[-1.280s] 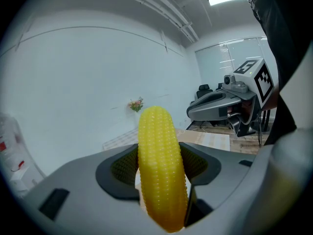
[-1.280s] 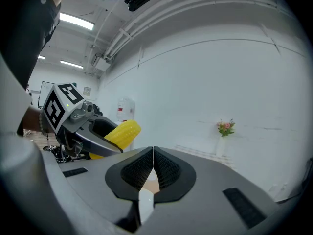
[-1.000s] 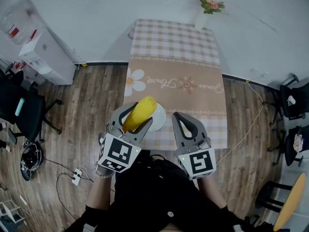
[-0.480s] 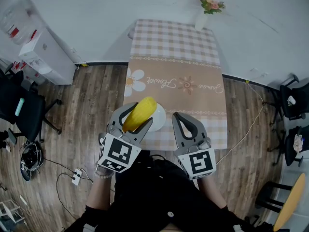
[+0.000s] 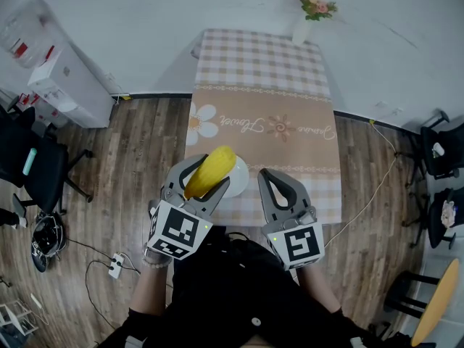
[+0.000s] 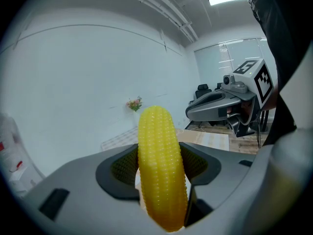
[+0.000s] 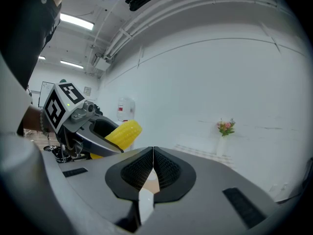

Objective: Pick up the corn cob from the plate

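Note:
My left gripper (image 5: 201,178) is shut on a yellow corn cob (image 5: 209,170), held lifted above the white plate (image 5: 237,177) at the table's near edge. In the left gripper view the corn cob (image 6: 159,165) stands upright between the two dark pads, its tip pointing up, with my left gripper (image 6: 159,168) clamped round its middle. My right gripper (image 5: 277,189) hovers just right of the plate, jaws together and nothing between them. In the right gripper view my right gripper (image 7: 153,170) shows its pads touching, and the corn cob (image 7: 123,132) sticks out of the other gripper at the left.
A long table (image 5: 290,100) with a checked and tan cloth stretches away from me, a vase of pink flowers (image 5: 313,7) at its far end. Office chairs (image 5: 36,165) stand on the wood floor at left, more chairs (image 5: 438,151) at right. A power strip (image 5: 114,265) lies by my left.

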`<state>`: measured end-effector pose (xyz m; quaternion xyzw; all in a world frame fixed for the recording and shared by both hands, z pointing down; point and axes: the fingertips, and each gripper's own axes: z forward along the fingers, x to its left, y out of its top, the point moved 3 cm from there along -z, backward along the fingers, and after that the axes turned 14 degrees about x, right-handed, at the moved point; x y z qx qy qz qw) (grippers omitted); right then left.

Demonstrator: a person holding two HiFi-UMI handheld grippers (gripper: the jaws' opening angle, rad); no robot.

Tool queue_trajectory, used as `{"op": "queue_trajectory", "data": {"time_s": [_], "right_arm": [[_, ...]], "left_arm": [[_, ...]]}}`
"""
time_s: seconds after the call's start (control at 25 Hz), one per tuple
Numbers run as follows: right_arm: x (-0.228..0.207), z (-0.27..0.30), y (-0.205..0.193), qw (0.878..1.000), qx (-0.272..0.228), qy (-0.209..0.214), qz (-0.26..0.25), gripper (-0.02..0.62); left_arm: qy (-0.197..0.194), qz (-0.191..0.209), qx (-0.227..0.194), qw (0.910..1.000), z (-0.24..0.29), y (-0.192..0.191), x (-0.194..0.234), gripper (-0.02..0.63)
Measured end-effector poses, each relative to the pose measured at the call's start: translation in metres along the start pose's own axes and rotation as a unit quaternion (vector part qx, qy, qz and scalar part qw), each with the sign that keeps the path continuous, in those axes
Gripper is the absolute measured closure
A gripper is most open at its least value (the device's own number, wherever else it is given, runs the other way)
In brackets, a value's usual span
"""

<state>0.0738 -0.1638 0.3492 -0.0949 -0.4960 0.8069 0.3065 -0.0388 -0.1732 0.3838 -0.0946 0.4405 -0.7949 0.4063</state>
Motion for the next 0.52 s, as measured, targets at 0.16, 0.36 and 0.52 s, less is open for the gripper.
{"op": "queue_trajectory", "data": {"time_s": [0.16, 0.36, 0.52], "right_arm": [[-0.0002, 0.0006, -0.0003, 1.000, 0.001, 0.000, 0.001, 0.554], [0.0007, 0.0004, -0.0008, 1.000, 0.000, 0.000, 0.002, 0.554], [0.0005, 0.0007, -0.0005, 1.000, -0.002, -0.001, 0.000, 0.554]], "left_arm": [[-0.001, 0.002, 0.001, 1.0000, 0.0006, 0.0004, 0.0002, 0.345], [-0.003, 0.006, 0.000, 1.0000, 0.0009, 0.0013, -0.0012, 0.345], [-0.004, 0.008, 0.000, 1.0000, 0.0014, 0.0018, -0.0017, 0.345]]}}
